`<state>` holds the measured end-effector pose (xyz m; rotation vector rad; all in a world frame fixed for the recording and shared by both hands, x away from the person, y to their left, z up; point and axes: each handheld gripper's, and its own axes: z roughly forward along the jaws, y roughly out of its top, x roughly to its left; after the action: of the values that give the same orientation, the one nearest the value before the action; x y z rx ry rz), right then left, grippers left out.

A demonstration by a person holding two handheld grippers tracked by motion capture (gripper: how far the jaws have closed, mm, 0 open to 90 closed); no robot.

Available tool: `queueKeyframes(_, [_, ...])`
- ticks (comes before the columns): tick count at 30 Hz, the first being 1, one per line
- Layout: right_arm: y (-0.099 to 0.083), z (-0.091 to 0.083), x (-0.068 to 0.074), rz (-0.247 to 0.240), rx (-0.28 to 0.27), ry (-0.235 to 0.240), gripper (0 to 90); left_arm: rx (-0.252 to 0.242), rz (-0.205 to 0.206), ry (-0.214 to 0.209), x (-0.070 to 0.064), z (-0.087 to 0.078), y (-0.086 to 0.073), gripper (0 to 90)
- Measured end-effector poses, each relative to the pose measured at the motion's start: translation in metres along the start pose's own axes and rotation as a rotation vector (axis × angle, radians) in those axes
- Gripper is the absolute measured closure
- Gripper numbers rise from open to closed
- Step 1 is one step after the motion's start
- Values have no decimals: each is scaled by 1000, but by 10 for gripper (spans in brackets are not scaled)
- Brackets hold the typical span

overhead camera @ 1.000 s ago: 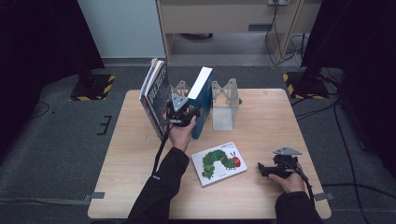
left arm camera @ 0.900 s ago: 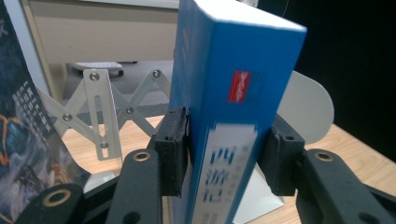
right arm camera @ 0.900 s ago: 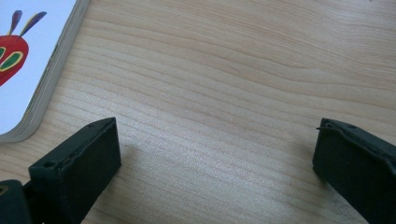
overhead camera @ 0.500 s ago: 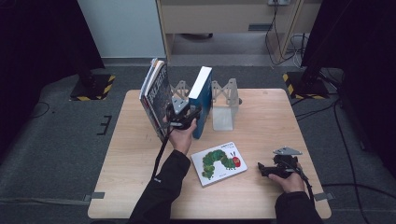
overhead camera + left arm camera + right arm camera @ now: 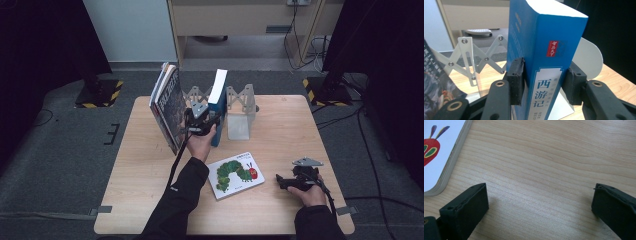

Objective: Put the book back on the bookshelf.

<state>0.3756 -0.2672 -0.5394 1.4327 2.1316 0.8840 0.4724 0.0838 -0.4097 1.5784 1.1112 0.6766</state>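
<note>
A thick blue book (image 5: pixel 218 102) with a white page edge stands nearly upright at the back middle of the table. My left gripper (image 5: pixel 201 121) is shut on its spine. In the left gripper view both black pads (image 5: pixel 516 80) press the sides of the blue book (image 5: pixel 549 37), with my left gripper (image 5: pixel 544 83) centred on the spine. A dark-covered book (image 5: pixel 167 107) leans just left of it. A white caterpillar picture book (image 5: pixel 235 175) lies flat near the front. My right gripper (image 5: pixel 281 181) rests open on the table to its right. Its jaws (image 5: pixel 540 207) are wide apart over bare wood.
A metal scissor-lattice book rack (image 5: pixel 241 97) with a pale end plate (image 5: pixel 239 127) stands behind and right of the blue book. The lattice (image 5: pixel 474 62) and end plate (image 5: pixel 589 57) flank the book. The caterpillar book's corner (image 5: pixel 439 152) lies left of my right gripper.
</note>
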Motion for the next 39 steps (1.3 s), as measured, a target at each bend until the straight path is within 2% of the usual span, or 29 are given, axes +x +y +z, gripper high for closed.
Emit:
queueKeyframes(6, [0,0,0,-1,0,1,11,-27,8,-50,6,-5,-9,546])
queueKeyframes(11, [0,0,0,0,1,0,11,18,27,-87,11,-11,-20,559])
queueKeyframes(14, [0,0,0,-2,0,1,11,22,4,-106,15,-11,-24,586])
queueKeyframes(21, [0,0,0,-1,0,1,11,53,-9,-105,11,-9,-19,590])
queueKeyframes(27, [0,0,0,-2,0,1,11,64,-5,-112,2,-4,-17,587])
queueKeyframes(39, [0,0,0,-2,1,2,8,67,-7,-113,-9,3,-15,579])
